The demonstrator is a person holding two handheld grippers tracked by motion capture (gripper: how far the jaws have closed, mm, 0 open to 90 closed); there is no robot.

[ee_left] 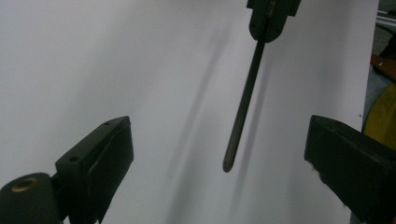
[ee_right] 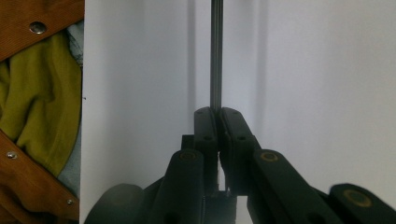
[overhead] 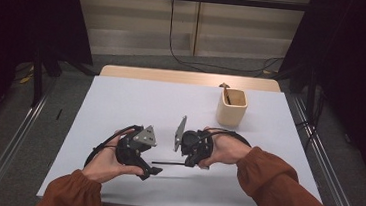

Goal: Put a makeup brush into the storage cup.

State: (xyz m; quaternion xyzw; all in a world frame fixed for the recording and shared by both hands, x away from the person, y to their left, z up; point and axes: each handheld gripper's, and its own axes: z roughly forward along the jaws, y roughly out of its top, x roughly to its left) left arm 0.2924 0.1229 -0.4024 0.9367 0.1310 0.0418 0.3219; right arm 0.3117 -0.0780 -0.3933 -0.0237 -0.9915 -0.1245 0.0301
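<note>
A thin black rod lies level just above the white table, near its front. My right gripper is shut on the rod's right end; in the right gripper view the pads pinch the rod, which runs straight away from them. My left gripper stands at the rod's free end with its jaws wide apart. In the left gripper view the rod points toward me from the right gripper, and its tip hangs between my open left gripper's jaws, touching neither pad.
A beige cup stands at the back right of the table with a brown stick in it. Metal rails run along the floor on both sides. A wooden strip edges the table's far side.
</note>
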